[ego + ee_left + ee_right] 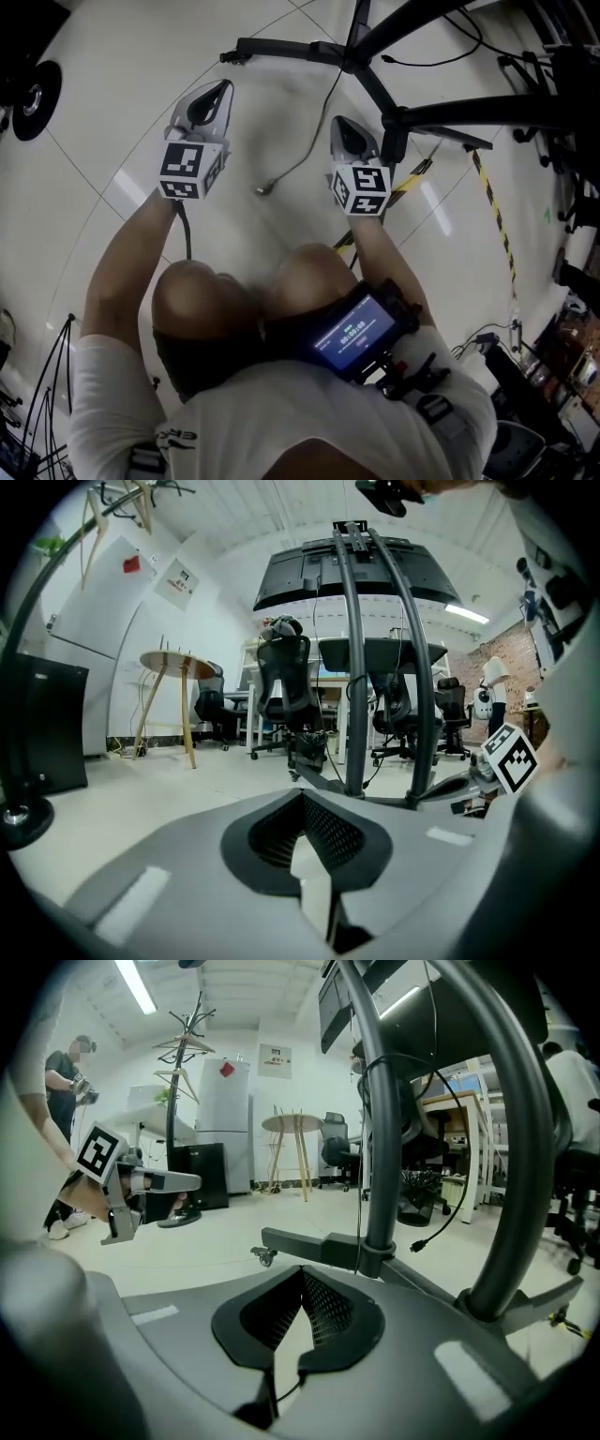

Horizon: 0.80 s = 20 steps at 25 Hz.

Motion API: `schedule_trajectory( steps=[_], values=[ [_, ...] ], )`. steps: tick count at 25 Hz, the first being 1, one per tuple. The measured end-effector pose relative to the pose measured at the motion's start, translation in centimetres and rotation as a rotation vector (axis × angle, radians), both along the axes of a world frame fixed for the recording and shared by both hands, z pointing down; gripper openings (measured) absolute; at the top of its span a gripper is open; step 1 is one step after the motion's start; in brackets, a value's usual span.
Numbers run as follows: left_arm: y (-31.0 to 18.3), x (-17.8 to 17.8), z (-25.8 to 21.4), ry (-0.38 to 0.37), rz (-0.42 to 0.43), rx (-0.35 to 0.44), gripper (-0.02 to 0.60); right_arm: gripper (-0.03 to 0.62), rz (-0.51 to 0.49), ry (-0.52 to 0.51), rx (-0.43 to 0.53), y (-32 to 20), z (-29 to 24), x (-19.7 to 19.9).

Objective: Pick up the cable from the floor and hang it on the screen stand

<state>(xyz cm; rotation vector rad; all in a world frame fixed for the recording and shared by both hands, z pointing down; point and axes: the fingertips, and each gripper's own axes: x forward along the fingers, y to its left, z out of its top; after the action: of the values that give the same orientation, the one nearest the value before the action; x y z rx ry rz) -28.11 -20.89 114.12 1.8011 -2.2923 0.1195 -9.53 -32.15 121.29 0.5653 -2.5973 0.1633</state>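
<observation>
A thin dark cable [305, 155] lies on the pale floor, running from the screen stand [375, 89] down to a loose plug end [265, 188]. My left gripper [221, 90] hovers left of the cable, shut and empty. To the cable's right, my right gripper [343, 124] is also shut, close to the stand's leg. The left gripper view has its closed jaws [305, 808] facing the stand's two posts [352, 667] under the screen [347, 574]. Past the closed right gripper [302, 1283], a cable with a plug [419, 1244] hangs by the post [380, 1138].
The stand's black legs [281, 49] spread across the floor, one with a caster [260, 1255]. Yellow-black tape [492, 202] crosses the floor at right. A round black base [33, 94] sits far left. Office chairs [286, 691], a round table [178, 663] and a person [66, 1072] stand farther off.
</observation>
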Motion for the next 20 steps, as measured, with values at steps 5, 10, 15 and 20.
schedule_trajectory(
  steps=[5,10,15,20],
  values=[
    [0.4,1.8,2.9,0.001,0.033,-0.018,0.002,0.014,0.007,0.030,-0.011,0.4,2.9,0.2],
    [0.5,4.3,7.6,0.044,0.063,-0.093,0.002,0.015,0.018,0.104,-0.048,1.1,7.2,1.2],
    [1.8,8.0,12.6,0.077,0.133,-0.211,0.002,0.017,0.020,0.193,-0.116,2.4,12.1,2.7],
    [4.3,9.9,15.4,0.079,0.180,-0.292,0.002,0.094,-0.279,0.289,-0.097,8.9,14.8,2.5]
  ],
)
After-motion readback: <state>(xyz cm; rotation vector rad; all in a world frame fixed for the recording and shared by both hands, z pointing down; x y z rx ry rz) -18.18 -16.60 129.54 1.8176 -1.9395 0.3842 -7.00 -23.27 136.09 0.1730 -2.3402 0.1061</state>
